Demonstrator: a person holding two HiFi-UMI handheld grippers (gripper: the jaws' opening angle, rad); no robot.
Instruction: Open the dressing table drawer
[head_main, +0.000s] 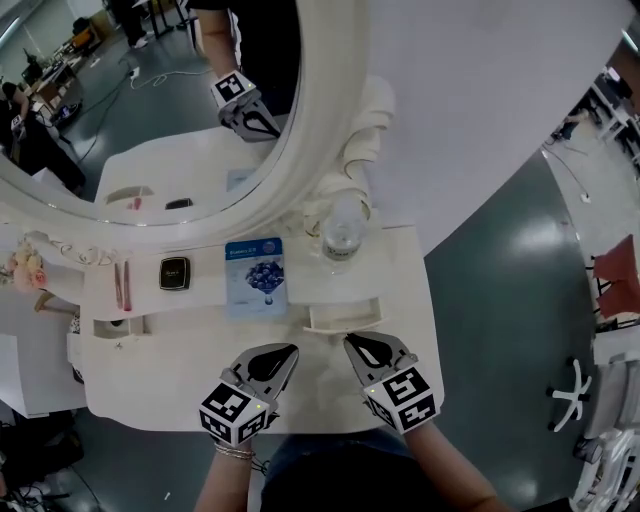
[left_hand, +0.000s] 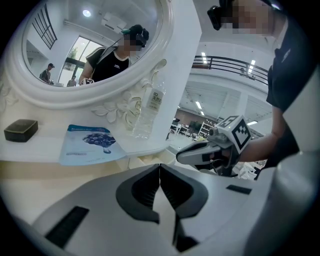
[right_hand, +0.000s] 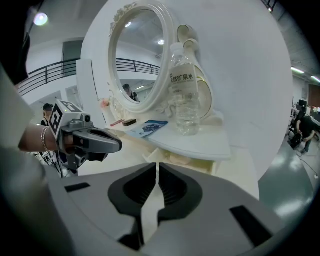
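1. Since the little drawer (head_main: 343, 318) under the shelf is already sticking out and showing its pale inside, I am thinking the pulling is mostly done.
2. My right tongs (head_main: 351, 343) are pressing together on nothing. They are hanging just in front of that drawer, and I am not seeing them touching it.
3. My left tongs (head_main: 289, 352) are pressing together too, also empty. They are sitting right beside the right ones, over the front part of the counter (head_main: 170, 395).
4. If the drawer is needing to come out more, I am planning to spread the right tongs first. Then I am sliding them onto the drawer's front lip and pinching it.
5. I am thinking a straight pull toward me is working best. A sideways tug is likely jamming a small drawer like this.
6. The water bottle (head_main: 342, 238) is standing on the shelf just above the drawer. So I am keeping the tongs low and going slowly, because a bump is maybe tipping it over.
7. The blue packet (head_main: 255, 275) is lying flat next to the bottle, and I am leaving it alone.
8. I am keeping the left tongs off to the side, so they are not getting in the drawer's way.
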